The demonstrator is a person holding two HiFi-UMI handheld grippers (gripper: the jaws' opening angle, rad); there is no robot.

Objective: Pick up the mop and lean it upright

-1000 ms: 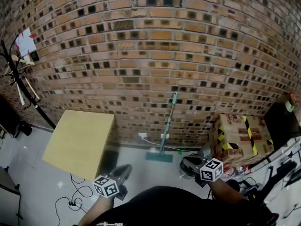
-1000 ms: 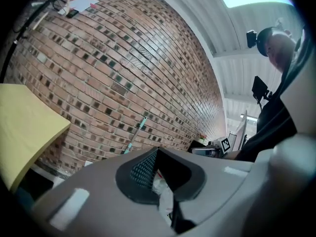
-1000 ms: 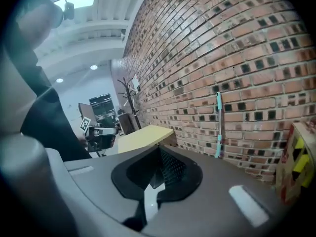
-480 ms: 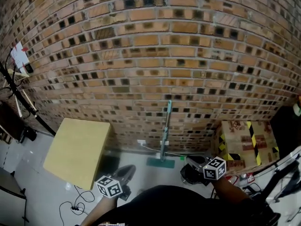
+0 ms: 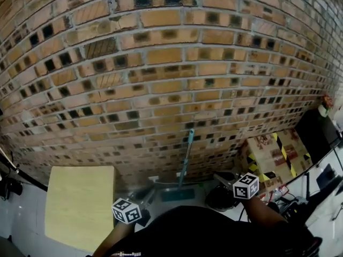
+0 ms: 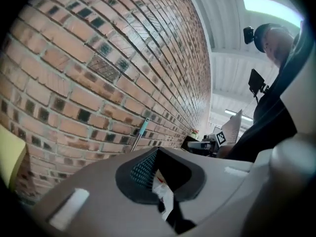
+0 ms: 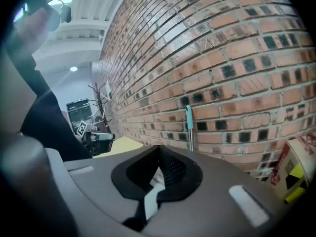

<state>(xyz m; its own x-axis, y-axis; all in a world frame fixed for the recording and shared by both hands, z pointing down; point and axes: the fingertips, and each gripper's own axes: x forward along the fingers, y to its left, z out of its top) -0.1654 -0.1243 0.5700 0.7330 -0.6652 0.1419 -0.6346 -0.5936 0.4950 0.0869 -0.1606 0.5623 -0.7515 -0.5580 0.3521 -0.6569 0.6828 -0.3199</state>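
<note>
One mop [image 5: 185, 157] stands ahead of my two tongs and between them. Its slim pole leans nearly upright on the brick wall [image 5: 161, 63], with the teal grip at the top and the flat green head on the floor below, so the leaning looks done already. I judge it light and stiff, heavier at the head, with a smooth pole that could slide in the pads. If I had to take it again, I would close on the shaft about halfway up, where it balances and won't swing. My left tongs [image 5: 146, 197] is pressed shut with nothing between its jaws, and my right tongs [image 5: 220, 178] is closed and empty as well; neither touches the mop. Out past the right tongs sits a cardboard box [image 5: 273, 154] with yellow-and-black tape; its top looks shut, and I can't see what is in it. Beyond the left tongs lies a yellow tabletop [image 5: 80, 202].
</note>
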